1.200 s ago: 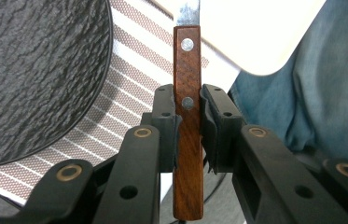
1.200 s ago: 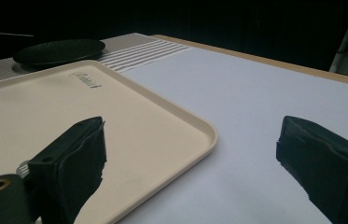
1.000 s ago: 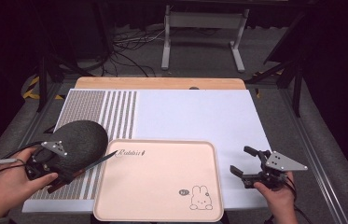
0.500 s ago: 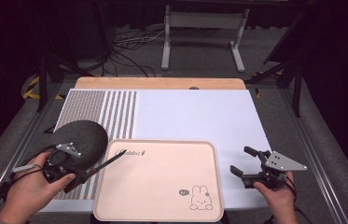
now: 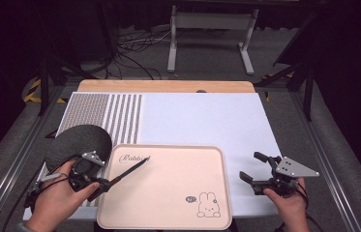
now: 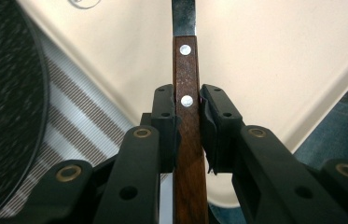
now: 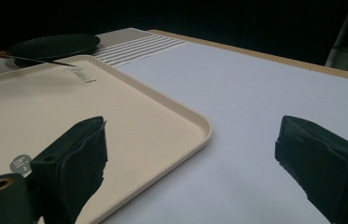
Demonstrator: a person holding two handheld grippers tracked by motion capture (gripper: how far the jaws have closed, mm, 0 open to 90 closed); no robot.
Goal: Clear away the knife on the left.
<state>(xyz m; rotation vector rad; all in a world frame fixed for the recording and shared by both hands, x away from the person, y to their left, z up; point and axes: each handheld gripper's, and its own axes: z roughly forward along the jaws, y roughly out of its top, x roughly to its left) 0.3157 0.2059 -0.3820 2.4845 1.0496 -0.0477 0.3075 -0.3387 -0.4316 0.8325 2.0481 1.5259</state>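
A knife with a brown riveted wooden handle point(image 6: 185, 84) is clamped between the jaws of my left gripper point(image 6: 189, 112). In the high view the left gripper point(image 5: 101, 186) sits at the tray's left edge, and the knife blade point(image 5: 130, 168) reaches out over the upper left part of the cream tray point(image 5: 168, 147). A round black plate point(image 5: 79, 142) lies on the striped mat just behind that hand. My right gripper point(image 5: 250, 166) rests open to the right of the tray, nothing between its jaws. The right gripper view shows the right gripper point(image 7: 190, 140) wide open over the white mat.
The tray point(image 7: 69, 107) carries a rabbit drawing point(image 5: 208, 205) near its front right corner. A white mat point(image 5: 207, 121) with a striped left part point(image 5: 115, 116) covers the table. Black plate point(image 7: 55, 45) and blade point(image 7: 41, 59) lie far off in the right gripper view.
My left gripper has carried the knife to the right, from over the black plate to the tray's left edge, so the blade now lies over the tray. The right gripper has stayed put.
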